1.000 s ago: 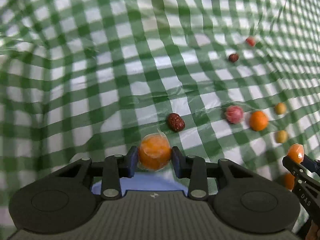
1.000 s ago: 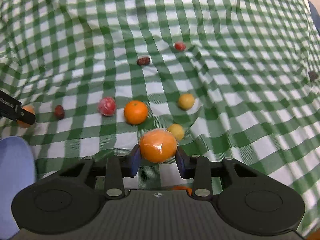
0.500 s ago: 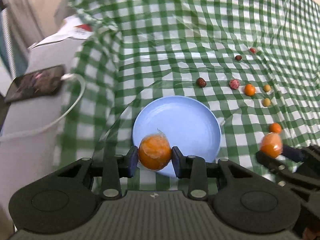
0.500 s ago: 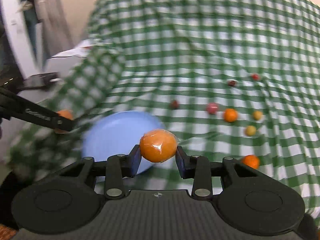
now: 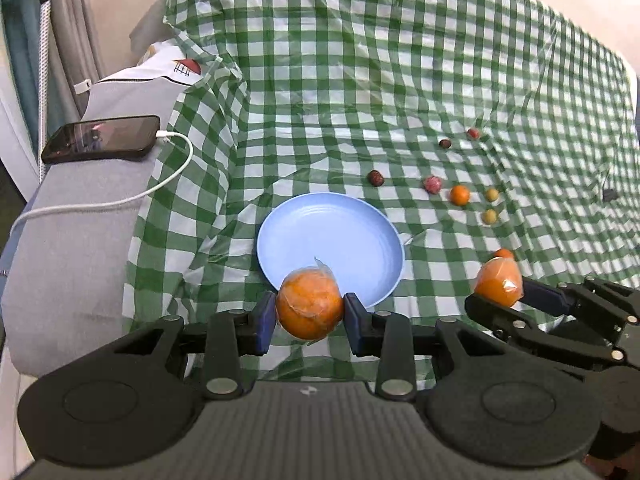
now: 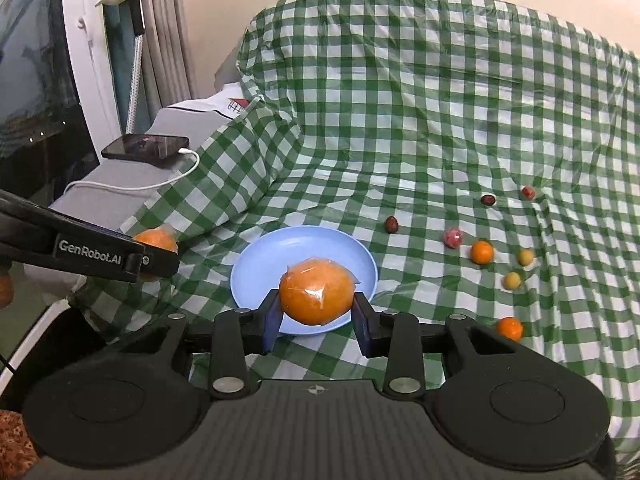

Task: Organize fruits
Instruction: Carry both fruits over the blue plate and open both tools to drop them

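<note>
My left gripper (image 5: pixel 310 318) is shut on a plastic-wrapped orange (image 5: pixel 310 304), held high above the near edge of the empty blue plate (image 5: pixel 320 232). My right gripper (image 6: pixel 316 312) is shut on a second wrapped orange (image 6: pixel 317 296), also raised over the plate (image 6: pixel 260 264). Each gripper shows in the other's view, the right one (image 5: pixel 496 290) at right, the left one (image 6: pixel 154 242) at left. Loose fruit lies right of the plate: an orange (image 6: pixel 481 252), a pink fruit (image 6: pixel 453 238), a dark date (image 6: pixel 391 224), two yellow fruits (image 6: pixel 512 281), and a small orange (image 6: pixel 509 328).
The green checked cloth (image 5: pixel 360 80) covers the surface and rises at the back. A phone (image 5: pixel 102 138) on a white charging cable lies on a grey ledge at left. Two more small dark and red fruits (image 6: pixel 488 199) lie further back.
Both grippers have pulled back and up from the cloth, each still holding its wrapped orange. The plate, phone and ledge have come into view.
</note>
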A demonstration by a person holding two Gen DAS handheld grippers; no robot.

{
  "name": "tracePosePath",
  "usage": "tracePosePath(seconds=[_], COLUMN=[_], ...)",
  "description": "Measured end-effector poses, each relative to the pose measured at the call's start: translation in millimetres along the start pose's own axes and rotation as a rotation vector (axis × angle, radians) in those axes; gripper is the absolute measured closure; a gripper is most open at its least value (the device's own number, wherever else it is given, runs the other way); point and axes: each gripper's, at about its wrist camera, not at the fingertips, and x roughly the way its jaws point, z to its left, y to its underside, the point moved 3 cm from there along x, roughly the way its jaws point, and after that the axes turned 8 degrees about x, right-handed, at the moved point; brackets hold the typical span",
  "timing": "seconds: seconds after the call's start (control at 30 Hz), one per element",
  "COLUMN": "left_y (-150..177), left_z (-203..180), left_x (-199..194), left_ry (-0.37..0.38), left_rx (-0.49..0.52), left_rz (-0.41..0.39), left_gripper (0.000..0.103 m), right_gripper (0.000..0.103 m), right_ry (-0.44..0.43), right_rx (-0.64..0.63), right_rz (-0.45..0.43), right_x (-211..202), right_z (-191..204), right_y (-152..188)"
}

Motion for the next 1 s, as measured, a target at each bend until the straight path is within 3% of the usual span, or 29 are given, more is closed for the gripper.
tracePosePath(seconds=[0.57, 1.0], left_y=[1, -29], left_z=[15, 26], left_x=[24, 93], left_ry=[-0.006, -0.004], left_rx=[-0.018, 0.001], left_rz=[0.039, 0.102], left_gripper=[0.063, 0.063], right_gripper=[0.064, 0.064], right_ry=[0.021, 0.04], right_rx=[-0.034, -0.041], right_rz=[0.069, 0.168], right_x=[22, 95], right_z=[5, 5], right_y=[6, -5])
